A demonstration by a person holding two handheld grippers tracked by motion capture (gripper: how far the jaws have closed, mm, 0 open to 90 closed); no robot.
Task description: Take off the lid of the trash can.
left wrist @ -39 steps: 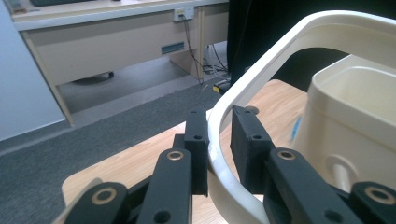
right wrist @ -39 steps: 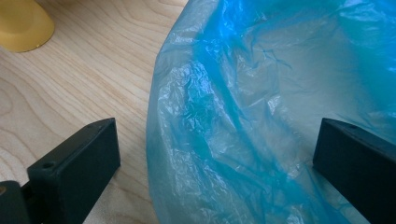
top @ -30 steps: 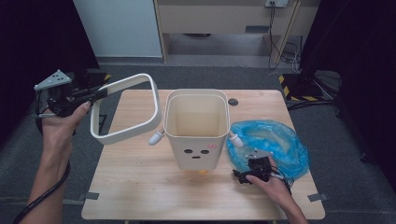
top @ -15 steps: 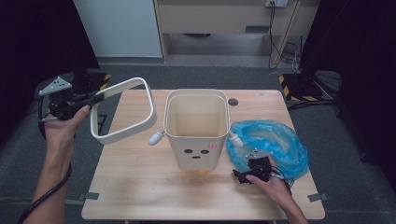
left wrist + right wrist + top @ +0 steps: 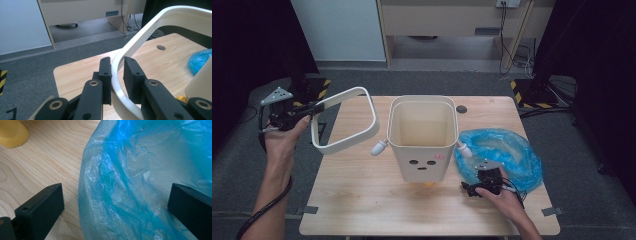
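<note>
My left gripper (image 5: 313,108) is up off the table's left edge, shut on a white rounded-square ring (image 5: 373,120) that hangs tilted beside the bin. In the left gripper view its pads (image 5: 132,72) press on both sides of the ring's rim (image 5: 155,27). A cream bin (image 5: 422,160) with a face of small holes stands upright mid-table, open at the top. A crumpled blue plastic bag (image 5: 504,147) lies to its right. My right gripper (image 5: 482,184) rests at the bag's near edge, open, with the bag's edge (image 5: 150,157) between the wide jaws.
White pegs (image 5: 379,147) stick out of the bin's sides, and a yellow foot (image 5: 11,132) shows under it. The wooden table (image 5: 362,200) has a round hole (image 5: 461,109) at the back. A cabinet and cables (image 5: 512,35) stand behind.
My left hand has come down and a little toward the table with the ring still in its jaws. The right hand, bag and bin have kept still.
</note>
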